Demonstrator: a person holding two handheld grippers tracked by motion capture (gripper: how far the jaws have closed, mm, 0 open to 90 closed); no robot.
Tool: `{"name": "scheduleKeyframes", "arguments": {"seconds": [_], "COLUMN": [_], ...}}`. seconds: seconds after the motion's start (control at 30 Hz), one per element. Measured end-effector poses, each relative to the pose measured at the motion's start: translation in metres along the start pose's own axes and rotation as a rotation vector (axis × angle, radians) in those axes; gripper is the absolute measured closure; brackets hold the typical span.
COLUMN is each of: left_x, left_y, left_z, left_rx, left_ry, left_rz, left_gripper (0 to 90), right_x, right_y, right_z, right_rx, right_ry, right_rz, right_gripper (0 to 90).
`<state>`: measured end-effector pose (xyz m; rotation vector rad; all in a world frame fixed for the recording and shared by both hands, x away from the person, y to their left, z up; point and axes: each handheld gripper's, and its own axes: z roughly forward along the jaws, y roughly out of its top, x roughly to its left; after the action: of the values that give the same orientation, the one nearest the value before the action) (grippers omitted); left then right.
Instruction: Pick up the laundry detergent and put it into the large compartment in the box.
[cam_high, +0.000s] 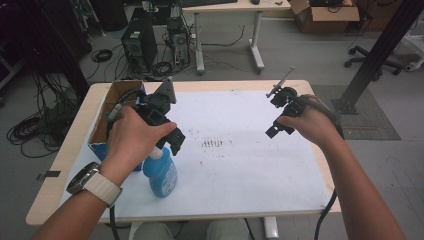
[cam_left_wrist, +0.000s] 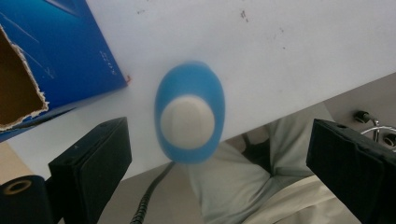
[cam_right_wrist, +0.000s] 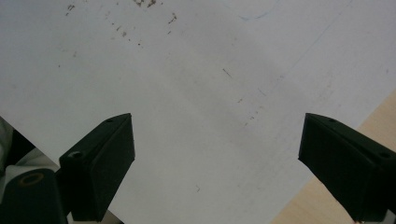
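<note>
A blue bottle (cam_high: 163, 177) with a white cap stands near the front left of the white sheet (cam_high: 240, 165). My left gripper (cam_high: 170, 142) hangs just above its cap. In the left gripper view the bottle (cam_left_wrist: 189, 119) is seen from straight above, and the left gripper (cam_left_wrist: 219, 170) is open, its jaws wide apart on either side and touching nothing. My right gripper (cam_high: 276, 116) hovers over the right part of the sheet. In its own view the right gripper (cam_right_wrist: 215, 163) is open, with bare white sheet (cam_right_wrist: 196, 84) between its jaws.
An open box (cam_high: 111, 107), blue outside and brown inside, sits at the table's left edge just behind the bottle; its blue wall (cam_left_wrist: 60, 46) is close to the bottle. Dark smudges (cam_high: 212, 143) mark the sheet's middle. The wooden table edge (cam_right_wrist: 303, 205) lies near the right gripper.
</note>
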<state>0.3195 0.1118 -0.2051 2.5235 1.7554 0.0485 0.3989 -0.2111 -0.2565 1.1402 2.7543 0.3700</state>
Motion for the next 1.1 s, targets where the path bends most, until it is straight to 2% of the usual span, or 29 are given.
{"name": "scheduleKeyframes", "arguments": {"seconds": [0.17,0.3,0.4,1.1], "left_x": [0.004,0.006,0.008,0.014], "left_y": [0.0,0.0,0.0,-0.002], "left_z": [0.008,0.012,0.017,0.047], "left_rx": [0.001,0.002,0.009,0.034], "left_ry": [0.013,0.002,0.009,-0.01], "left_rz": [-0.002,-0.003,-0.012,-0.004], "left_gripper": [7.1,6.6,6.7,6.9], "right_x": [0.001,0.0,0.0,0.003], "right_y": [0.001,0.002,0.001,0.004], "right_z": [0.001,0.002,0.003,0.009], "right_rx": [0.002,0.004,0.005,0.02], "right_ry": [0.0,0.001,0.001,0.003], "right_rz": [-0.005,-0.004,-0.003,-0.009], "right_gripper": [10.4,10.4,10.4,10.7]}}
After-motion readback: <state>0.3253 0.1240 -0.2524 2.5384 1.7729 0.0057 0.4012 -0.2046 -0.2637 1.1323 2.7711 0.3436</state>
